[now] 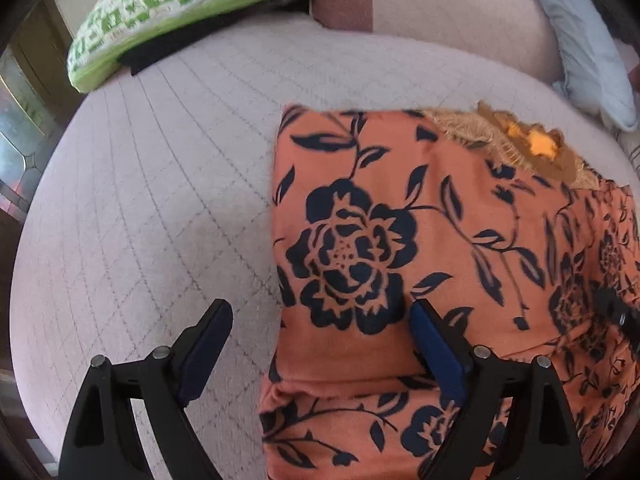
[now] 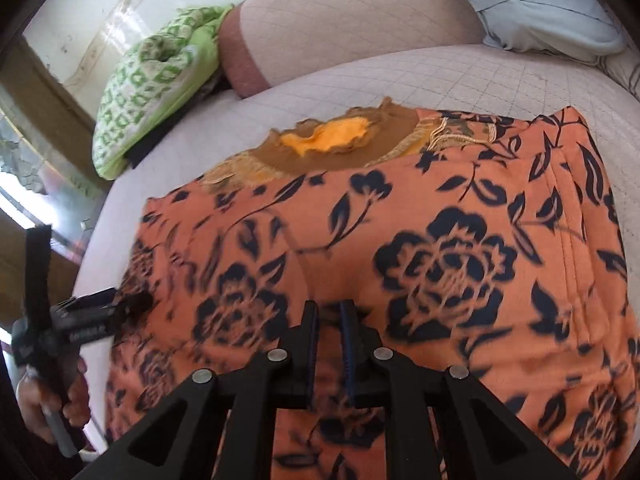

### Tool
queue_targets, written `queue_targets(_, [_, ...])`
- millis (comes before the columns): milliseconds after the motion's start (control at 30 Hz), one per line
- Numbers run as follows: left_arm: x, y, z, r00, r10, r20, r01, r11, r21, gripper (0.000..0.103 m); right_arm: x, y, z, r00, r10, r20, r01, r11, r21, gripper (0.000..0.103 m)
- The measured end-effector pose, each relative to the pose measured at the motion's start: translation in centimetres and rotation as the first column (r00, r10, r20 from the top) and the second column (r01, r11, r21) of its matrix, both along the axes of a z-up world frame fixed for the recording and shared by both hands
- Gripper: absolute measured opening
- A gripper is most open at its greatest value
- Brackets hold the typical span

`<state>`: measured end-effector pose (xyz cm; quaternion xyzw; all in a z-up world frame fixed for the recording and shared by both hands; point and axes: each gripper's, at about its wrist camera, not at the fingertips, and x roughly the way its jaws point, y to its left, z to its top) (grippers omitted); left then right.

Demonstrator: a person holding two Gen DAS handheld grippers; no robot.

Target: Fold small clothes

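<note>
In my left wrist view, my left gripper point(image 1: 320, 344) is standing wide open and is holding nothing. Its left finger is hanging over the pale quilted bed cover point(image 1: 160, 200), and its right finger is lying over the orange garment with dark flowers point(image 1: 360, 240). The garment is lying folded on the cover, in the right half of this view, with its left edge running between my two fingers. At its far edge a brown and yellow collar part point(image 1: 532, 144) is showing. Far behind, a green and white cushion point(image 1: 172, 12) is resting at the head of the bed, and a light blue pillow point(image 1: 580, 52) is lying at the upper right. In my right wrist view, my right gripper point(image 2: 329, 312) is nearly closed, with only a narrow gap between the fingers, and orange cloth is showing in this gap; I cannot tell if it is really pinching the garment point(image 2: 440, 220). The garment is filling most of this view, the collar part point(image 2: 332, 140) is at its far side. My left gripper point(image 2: 132, 304) is appearing at the garment's left edge, blurred.
</note>
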<state>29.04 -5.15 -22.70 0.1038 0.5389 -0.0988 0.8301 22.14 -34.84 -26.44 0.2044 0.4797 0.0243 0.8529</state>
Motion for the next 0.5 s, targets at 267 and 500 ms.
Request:
queue_targets(267, [-2.7, -2.6, -0.5, 0.994, -0.093, 0.054, 0.085, 0.987, 0.134, 0.092, -1.4, 0.7, -0.7, 0.996, 0.081, -0.049, -0.081, 0.997, -0.001, 0.014])
queue_targets(500, [-6.6, 1.5, 1.4, 0.999, 0.009, 0.050, -0.010, 1.000, 0.026, 0.092, -6.8, -4.1, 2.1, 0.997, -0.071, 0.019, 0.070, 0.996, 0.059, 0.014])
